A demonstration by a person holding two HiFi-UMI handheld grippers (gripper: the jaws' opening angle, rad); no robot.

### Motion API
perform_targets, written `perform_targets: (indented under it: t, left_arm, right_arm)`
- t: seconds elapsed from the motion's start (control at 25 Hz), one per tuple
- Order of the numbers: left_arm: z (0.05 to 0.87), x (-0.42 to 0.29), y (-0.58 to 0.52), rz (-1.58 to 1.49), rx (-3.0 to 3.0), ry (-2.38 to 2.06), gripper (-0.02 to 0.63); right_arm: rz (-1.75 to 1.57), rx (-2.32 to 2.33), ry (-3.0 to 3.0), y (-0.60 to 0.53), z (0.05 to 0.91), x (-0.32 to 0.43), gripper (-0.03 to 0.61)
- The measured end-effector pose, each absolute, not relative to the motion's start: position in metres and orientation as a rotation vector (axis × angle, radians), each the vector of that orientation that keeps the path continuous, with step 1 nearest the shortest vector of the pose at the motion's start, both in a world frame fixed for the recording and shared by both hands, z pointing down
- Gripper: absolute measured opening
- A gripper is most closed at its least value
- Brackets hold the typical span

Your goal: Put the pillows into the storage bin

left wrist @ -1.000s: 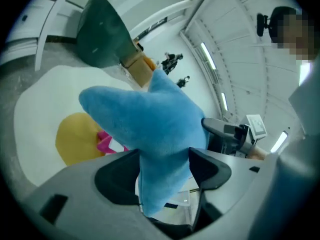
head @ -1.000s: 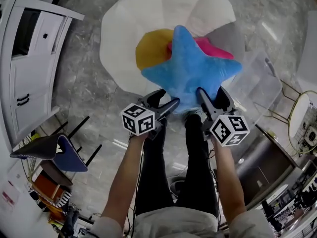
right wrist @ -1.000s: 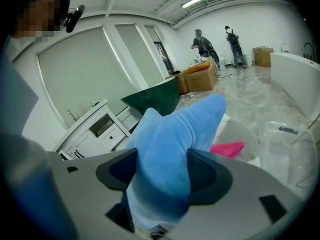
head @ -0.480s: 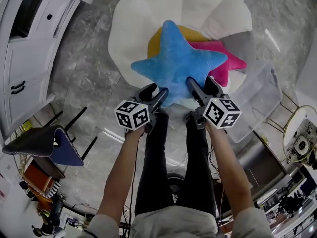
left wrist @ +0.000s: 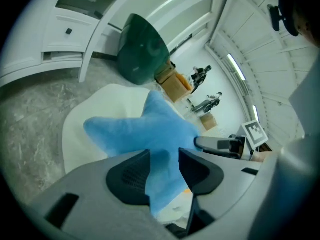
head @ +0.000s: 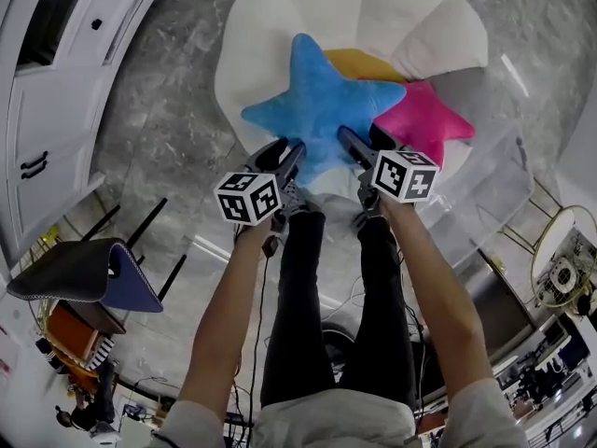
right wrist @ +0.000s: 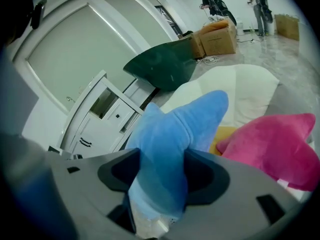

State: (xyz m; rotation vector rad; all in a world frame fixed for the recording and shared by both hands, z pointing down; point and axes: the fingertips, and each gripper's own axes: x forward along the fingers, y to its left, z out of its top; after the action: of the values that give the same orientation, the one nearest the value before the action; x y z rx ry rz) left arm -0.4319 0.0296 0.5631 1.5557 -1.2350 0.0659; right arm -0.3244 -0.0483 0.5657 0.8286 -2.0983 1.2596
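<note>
A blue star pillow (head: 317,105) lies over a yellow pillow (head: 368,63) and a pink star pillow (head: 424,124) on a white beanbag seat (head: 392,12). My left gripper (head: 294,152) has just been closing its jaws, and they now pinch the blue pillow's near left arm (left wrist: 150,129). The right gripper (head: 347,143) has also tightened a little and squeezes another near arm of the blue pillow (right wrist: 175,129). In the left gripper view the pads of the left gripper (left wrist: 164,156) touch the plush on both sides. The right gripper (right wrist: 160,171) does the same, with the pink pillow (right wrist: 275,144) just to its right.
A clear plastic storage bin (head: 494,189) stands on the marble floor right of the seat. A white cabinet (head: 47,91) is at the left, a dark chair (head: 75,269) below it. A green beanbag (left wrist: 142,49) sits beyond the seat. The person's legs stand between the grippers.
The left jaws have closed from wide open onto the blue pillow's arm. Both grippers and the blue pillow shifted left and away from me, uncovering more of the pink pillow.
</note>
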Motion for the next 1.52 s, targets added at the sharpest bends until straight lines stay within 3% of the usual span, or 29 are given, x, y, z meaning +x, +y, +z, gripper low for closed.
perform_targets:
  t: [0.28, 0.64, 0.8, 0.92, 1.52]
  left_arm:
    - [0.526, -0.466, -0.009, 0.059, 1.688, -1.251, 0.176]
    - [0.549, -0.484, 0.051, 0.13, 1.647, -1.207, 0.176]
    - [0.559, -0.488, 0.073, 0.158, 1.622, -1.192, 0.176]
    - [0.555, -0.489, 0.085, 0.17, 1.607, -1.183, 0.176]
    - [0.506, -0.441, 0.06, 0.285, 1.776, -1.15, 0.178]
  right_arm:
    - [1.214, 0.918, -2.018, -0.083, 0.589, -0.331, 0.248]
    - [1.186, 1.058, -1.869, -0.114, 0.635, -0.344, 0.202]
    - [1.194, 1.112, -1.809, -0.12, 0.643, -0.339, 0.255]
    - [1.165, 1.1, -1.797, -0.115, 0.634, -0.323, 0.209]
    - [1.207, 0.924, -1.979, -0.074, 0.561, -0.288, 0.227]
